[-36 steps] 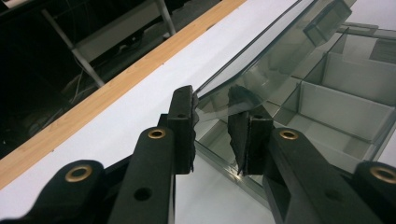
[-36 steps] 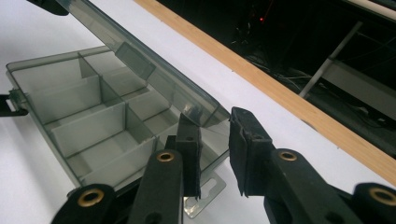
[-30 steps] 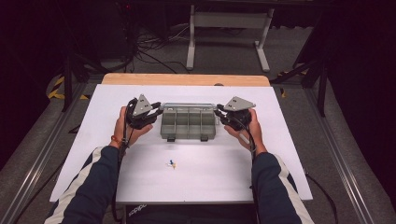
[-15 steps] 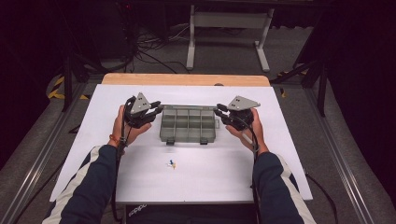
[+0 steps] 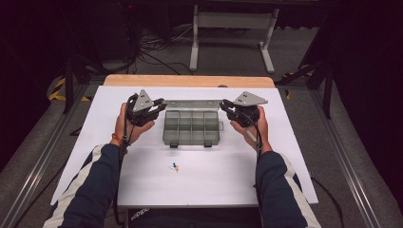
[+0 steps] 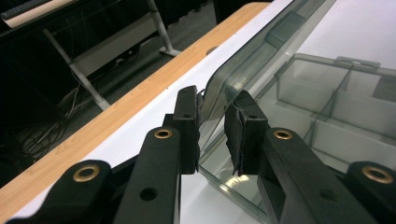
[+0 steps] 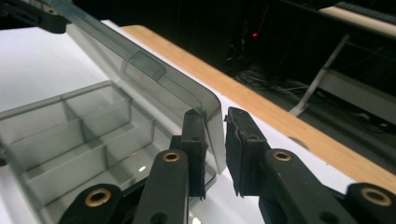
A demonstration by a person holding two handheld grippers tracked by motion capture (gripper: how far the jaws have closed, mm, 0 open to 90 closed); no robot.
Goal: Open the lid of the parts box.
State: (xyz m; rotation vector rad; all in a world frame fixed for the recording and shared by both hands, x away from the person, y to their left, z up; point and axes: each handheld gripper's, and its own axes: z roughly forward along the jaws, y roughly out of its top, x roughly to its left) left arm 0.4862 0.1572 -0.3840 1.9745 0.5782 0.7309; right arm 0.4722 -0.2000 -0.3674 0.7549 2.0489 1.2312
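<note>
**Organiser lid held between both grippers at its two ends**

A clear grey compartment box (image 5: 191, 127) is seen at the middle of the white table top (image 5: 95, 142), its lid (image 5: 192, 103) raised along the far side. The left gripper (image 5: 159, 105) is placed at the lid's left end and the right gripper (image 5: 225, 105) at its right end, each held in a hand.

In the left gripper view, the lid's rounded corner (image 6: 219, 86) is seen between the two black jaws; the left pad appears to touch it, while a narrow gap is left at the other pad. In the right gripper view, the lid's corner (image 7: 205, 105) lies against the left pad, and a slit of space is seen before the right pad. The right jaws have just been closing, with the lid between them. Neither gripper is seen fully clamped; the lid is straddled rather than squeezed.

The box's compartments (image 7: 70, 135) are seen open beneath the lid. A small blue and yellow object (image 5: 175, 166) lies on the table nearer the person, well apart from the box
</note>
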